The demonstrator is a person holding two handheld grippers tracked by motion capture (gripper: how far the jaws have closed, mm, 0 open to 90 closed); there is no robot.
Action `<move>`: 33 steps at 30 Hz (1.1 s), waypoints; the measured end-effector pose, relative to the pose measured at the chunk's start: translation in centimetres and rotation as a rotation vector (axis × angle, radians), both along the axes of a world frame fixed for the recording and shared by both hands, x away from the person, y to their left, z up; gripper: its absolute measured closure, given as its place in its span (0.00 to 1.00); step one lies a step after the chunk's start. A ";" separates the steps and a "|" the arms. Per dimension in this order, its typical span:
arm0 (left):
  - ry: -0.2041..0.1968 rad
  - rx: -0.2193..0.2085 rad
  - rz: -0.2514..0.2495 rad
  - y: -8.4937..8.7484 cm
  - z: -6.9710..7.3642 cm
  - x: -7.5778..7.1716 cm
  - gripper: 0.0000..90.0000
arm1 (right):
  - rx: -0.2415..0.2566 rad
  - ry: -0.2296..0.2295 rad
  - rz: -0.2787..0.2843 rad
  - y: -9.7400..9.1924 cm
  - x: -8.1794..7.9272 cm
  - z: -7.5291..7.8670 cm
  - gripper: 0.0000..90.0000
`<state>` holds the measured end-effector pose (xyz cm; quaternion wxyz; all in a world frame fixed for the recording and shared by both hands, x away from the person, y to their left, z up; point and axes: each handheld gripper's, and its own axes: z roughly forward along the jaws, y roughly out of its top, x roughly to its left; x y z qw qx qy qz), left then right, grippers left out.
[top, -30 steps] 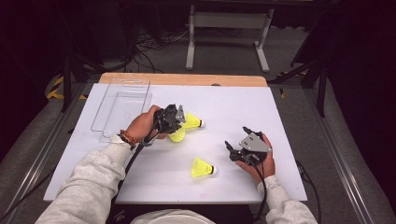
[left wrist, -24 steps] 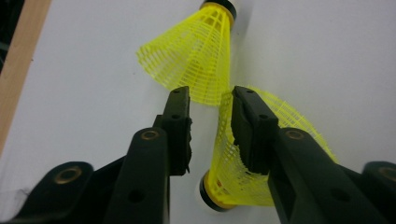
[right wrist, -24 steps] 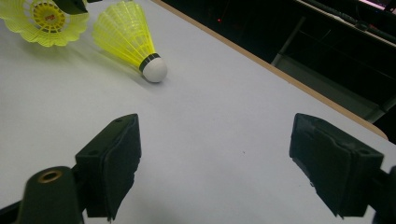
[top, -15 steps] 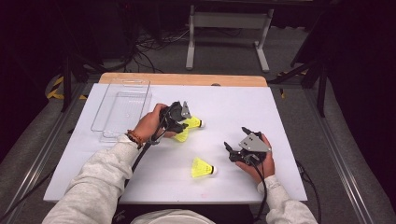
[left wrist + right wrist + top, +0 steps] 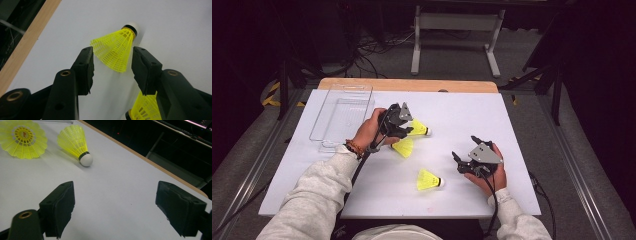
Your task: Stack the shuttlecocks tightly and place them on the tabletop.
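Yellow plastic mesh forms the skirt of the far shuttlecock (image 5: 115, 51), which lies on its side on the white table (image 5: 462, 110), its white cork tip pointing away from the left gripper (image 5: 398, 121). In the left gripper view the skirt's wide end sits in the gap between the two black jaws, and neither pad presses on it; the jaws have just been opening and now stand partly apart around it. In the high view this shuttlecock (image 5: 418, 128) lies just beyond that gripper, a little left of the table's middle.

A second shuttlecock (image 5: 403, 147) lies just beside the first, on the person's side of it, right under the left gripper; its skirt also peeps in at the bottom edge of the left gripper view (image 5: 147, 108). In the right gripper view this one faces the camera with its open skirt (image 5: 23, 138), while the first lies beside it with its cork toward the camera (image 5: 75, 141).

A third shuttlecock (image 5: 428, 180) lies nearer the person, well apart from the pair, between the two forearms and near the right gripper (image 5: 464, 162). That gripper rests at the table's right side with its jaws spread wide and nothing between them but bare table.

A clear plastic tray (image 5: 343, 114) stands at the far left of the table, near the left hand (image 5: 368, 132). A wooden strip (image 5: 412, 85) runs along the far edge.
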<state>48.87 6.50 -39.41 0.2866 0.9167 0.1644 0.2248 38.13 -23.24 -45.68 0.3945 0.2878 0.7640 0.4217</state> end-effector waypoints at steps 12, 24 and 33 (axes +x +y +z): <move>0.102 0.069 -0.195 1.5 0.0 -3.5 0.52 | -0.004 -0.008 -0.007 -0.2 -0.2 0.1 0.19; 0.110 -0.010 -0.097 1.0 -1.9 -1.8 0.65 | -0.016 0.002 0.006 0.2 -0.2 0.1 0.19; 0.091 -0.038 -0.042 0.6 -2.0 -0.5 0.69 | -0.024 0.005 0.010 0.3 -0.2 0.0 0.19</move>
